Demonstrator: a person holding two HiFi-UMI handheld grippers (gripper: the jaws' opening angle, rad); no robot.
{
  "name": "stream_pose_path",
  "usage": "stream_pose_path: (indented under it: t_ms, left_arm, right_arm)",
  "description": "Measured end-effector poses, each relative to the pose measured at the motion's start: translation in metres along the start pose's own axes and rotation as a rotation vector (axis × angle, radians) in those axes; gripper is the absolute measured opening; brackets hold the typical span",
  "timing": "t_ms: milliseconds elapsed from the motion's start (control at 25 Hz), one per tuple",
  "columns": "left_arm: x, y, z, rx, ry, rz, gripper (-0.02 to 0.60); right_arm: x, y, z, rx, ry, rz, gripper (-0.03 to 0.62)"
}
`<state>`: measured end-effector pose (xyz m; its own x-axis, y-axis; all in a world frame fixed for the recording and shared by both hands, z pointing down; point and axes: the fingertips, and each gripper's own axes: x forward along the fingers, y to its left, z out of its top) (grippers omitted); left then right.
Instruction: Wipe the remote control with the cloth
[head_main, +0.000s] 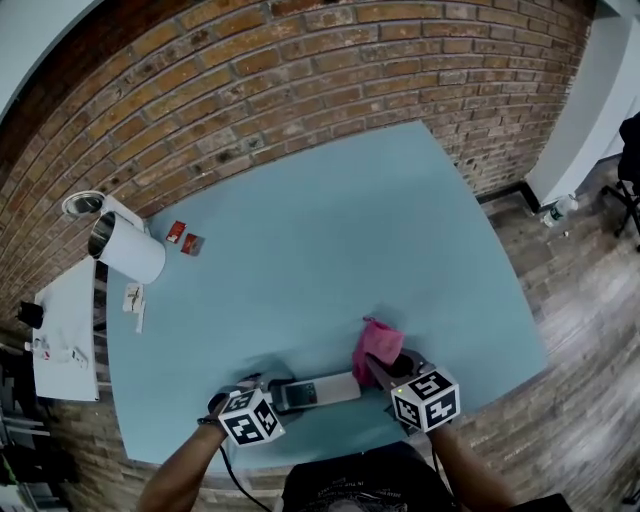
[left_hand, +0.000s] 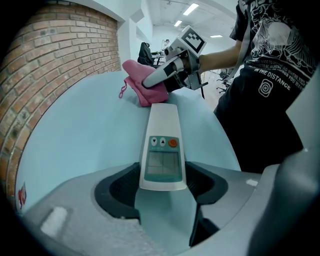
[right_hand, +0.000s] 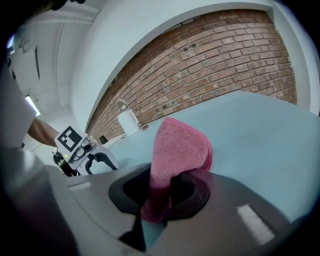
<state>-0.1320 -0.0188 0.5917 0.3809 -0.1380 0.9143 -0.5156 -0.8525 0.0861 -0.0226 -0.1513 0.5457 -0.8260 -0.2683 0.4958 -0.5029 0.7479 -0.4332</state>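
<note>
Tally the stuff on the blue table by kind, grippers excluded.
remote control: 1
pink cloth: 1
white cylinder: 1
small red packets: 2
small white slips, hard to make out: 2
Total: 7

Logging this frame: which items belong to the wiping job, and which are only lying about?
In the job:
- remote control, one end held in the left gripper
- pink cloth, pinched in the right gripper

Lying about:
- white cylinder, at the far left of the table
- two small red items beside it
- bottle on the floor
</note>
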Motion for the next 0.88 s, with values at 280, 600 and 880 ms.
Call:
stream_pose_path:
  t_ms: [280,600,880]
  left_arm:
    - [0.002,0.002,-0.003,-0.007,-0.008,0.003,0.291]
    - [0.002,0.002,-0.002,-0.013,0.031,-0.005,0.291]
    - [0.003,0.004,-0.001,-0.014,0.078,-0.002,0.291]
  right_arm:
    - [0.003,0.003,-0.006,-0.013,0.01,-0.033,0.066]
    - [-0.009,0.011,-0.015,-0.01,0.02,-0.093,0.066]
    - [-0.024,0.017,-0.027,0.031,-0.019,-0.167,0.066]
